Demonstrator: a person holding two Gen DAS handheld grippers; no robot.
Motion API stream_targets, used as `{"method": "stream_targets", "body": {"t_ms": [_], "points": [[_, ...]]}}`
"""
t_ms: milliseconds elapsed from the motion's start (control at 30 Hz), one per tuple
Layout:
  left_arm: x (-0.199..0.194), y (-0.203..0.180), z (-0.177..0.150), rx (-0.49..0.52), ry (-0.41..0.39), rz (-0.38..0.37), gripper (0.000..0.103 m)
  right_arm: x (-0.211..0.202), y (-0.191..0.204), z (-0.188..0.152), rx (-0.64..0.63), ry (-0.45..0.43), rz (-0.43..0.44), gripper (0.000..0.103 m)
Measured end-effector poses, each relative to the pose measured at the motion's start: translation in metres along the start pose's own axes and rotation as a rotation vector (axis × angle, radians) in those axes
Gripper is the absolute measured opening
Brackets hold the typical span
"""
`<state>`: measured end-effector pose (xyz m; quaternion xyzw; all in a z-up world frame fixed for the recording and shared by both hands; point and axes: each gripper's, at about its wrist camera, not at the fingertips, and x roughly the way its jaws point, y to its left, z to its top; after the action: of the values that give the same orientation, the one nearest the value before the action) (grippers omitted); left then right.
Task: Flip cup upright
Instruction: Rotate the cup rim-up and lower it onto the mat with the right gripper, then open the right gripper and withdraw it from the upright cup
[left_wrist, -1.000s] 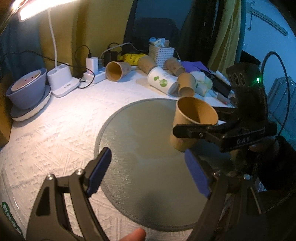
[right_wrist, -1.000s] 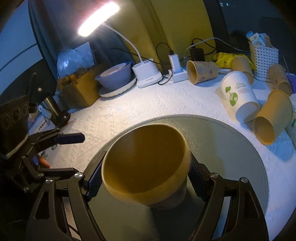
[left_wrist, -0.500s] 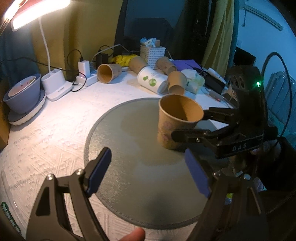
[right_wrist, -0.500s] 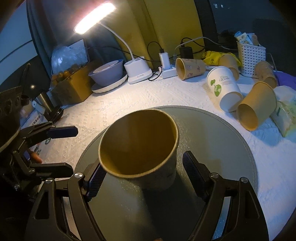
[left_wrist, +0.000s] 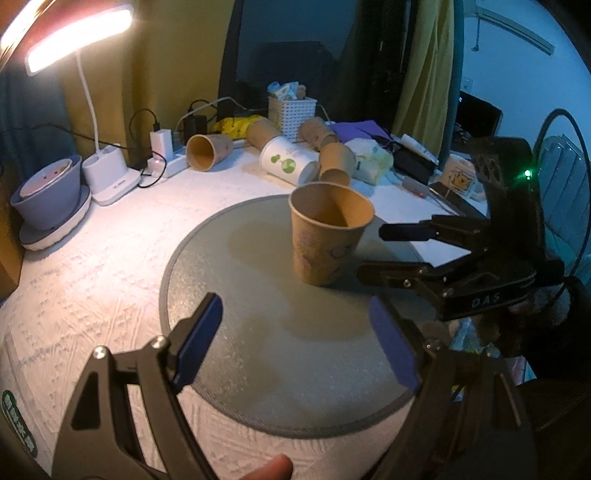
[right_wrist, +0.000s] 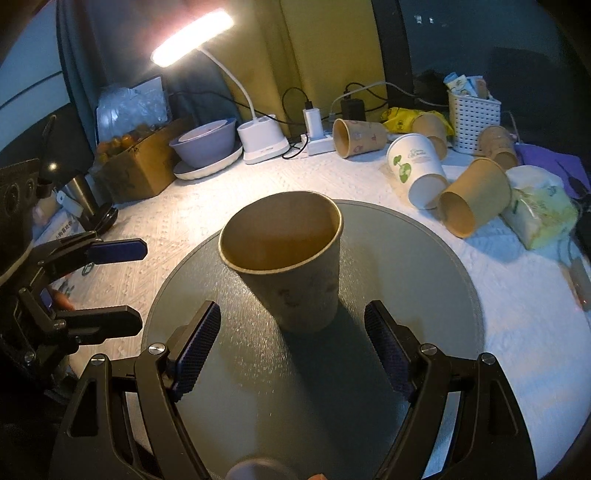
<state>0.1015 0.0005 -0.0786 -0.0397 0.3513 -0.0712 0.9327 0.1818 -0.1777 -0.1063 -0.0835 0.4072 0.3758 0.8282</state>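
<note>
On the round grey mat (right_wrist: 424, 258) sits the brown paper cup (right_wrist: 291, 266), mouth up and base flat, roughly mid-mat, so the flip itself looks basically done to me. Right gripper (right_wrist: 291, 343) is spread wide with a pad on each side of the cup's base on the near side, not touching it and holding nothing. From the other view the cup (left_wrist: 327, 236) stands free, with the right gripper (left_wrist: 373, 254) just beside it on the right. Left gripper (left_wrist: 295, 339) is open too, empty, hanging over the near part of the mat. Only pulling away is left, I'd say. Further back, several spare cups (right_wrist: 474, 210) lie on their sides on the white tablecloth (right_wrist: 184, 206), near a desk lamp (right_wrist: 258, 142).
</note>
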Motion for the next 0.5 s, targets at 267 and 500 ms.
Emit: {"method": "stream_targets", "body": {"t_ms": [267, 500], "points": [[-0.016, 0.000, -0.004, -0.046, -0.026, 0.046, 0.083, -0.021, 0.011, -0.010, 0.016, -0.012, -0.070, 0.083], [-0.034, -0.002, -0.009, -0.090, -0.069, 0.061, 0.083, -0.044, 0.030, -0.015, -0.003, -0.044, -0.129, 0.083]]}}
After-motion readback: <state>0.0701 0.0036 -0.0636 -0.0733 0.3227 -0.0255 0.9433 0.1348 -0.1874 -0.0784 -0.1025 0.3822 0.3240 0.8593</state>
